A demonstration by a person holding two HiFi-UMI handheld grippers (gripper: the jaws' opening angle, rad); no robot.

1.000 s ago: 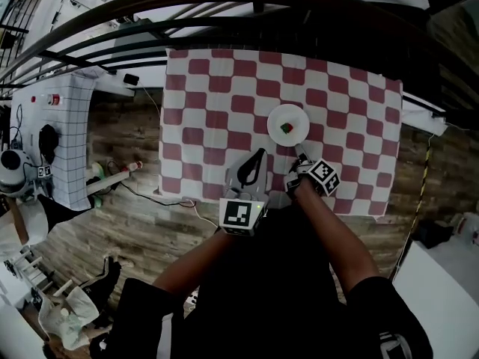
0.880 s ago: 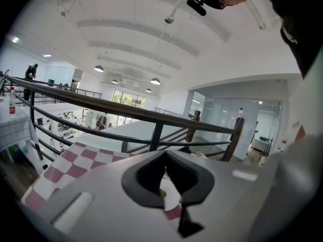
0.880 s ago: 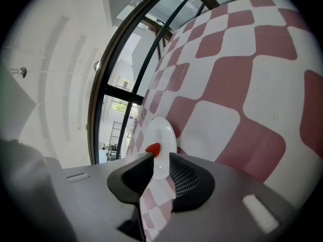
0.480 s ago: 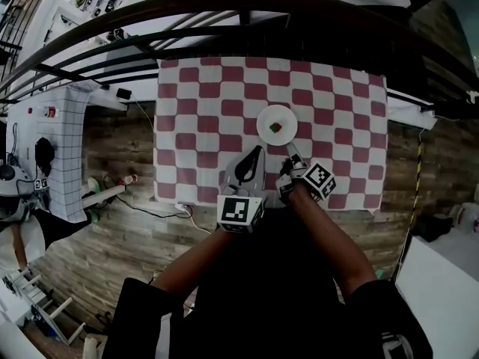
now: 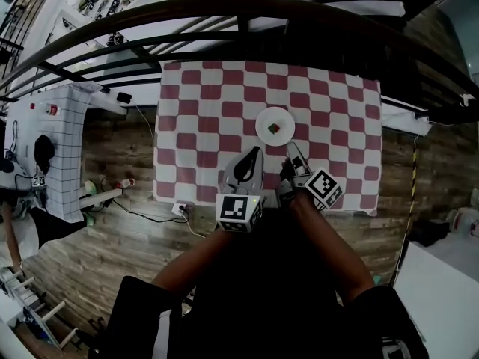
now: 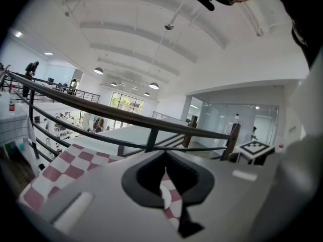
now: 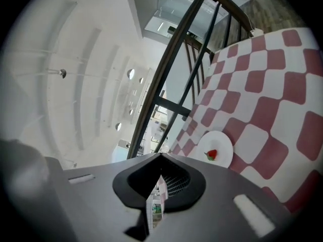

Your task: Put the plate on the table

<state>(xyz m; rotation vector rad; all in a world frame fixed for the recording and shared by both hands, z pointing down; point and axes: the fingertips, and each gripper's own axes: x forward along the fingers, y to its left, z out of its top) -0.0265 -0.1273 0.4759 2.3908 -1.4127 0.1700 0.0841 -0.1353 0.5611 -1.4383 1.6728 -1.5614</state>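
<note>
A white plate (image 5: 263, 124) with a small red strawberry-like piece (image 5: 275, 128) on it rests on the red-and-white checkered tablecloth (image 5: 202, 103), right of centre. My right gripper (image 5: 289, 148) hovers just short of the plate's near edge, jaws shut and nothing between them. In the right gripper view the plate (image 7: 223, 144) lies ahead of the shut gripper (image 7: 160, 158), apart from it. My left gripper (image 5: 257, 152) points over the cloth left of the plate, jaws together and empty. In its own view that gripper (image 6: 164, 155) faces the cloth and the railing.
A black curved railing (image 5: 239, 6) runs along the table's far side. The floor around is wood planks, with a white gridded board (image 5: 71, 148) and cables (image 5: 150, 200) at the left. The table's near edge (image 5: 194, 199) is close to my arms.
My right gripper has drawn back a little from the plate toward the table's near edge. The plate stays in place on the cloth. The left gripper has hardly moved.
</note>
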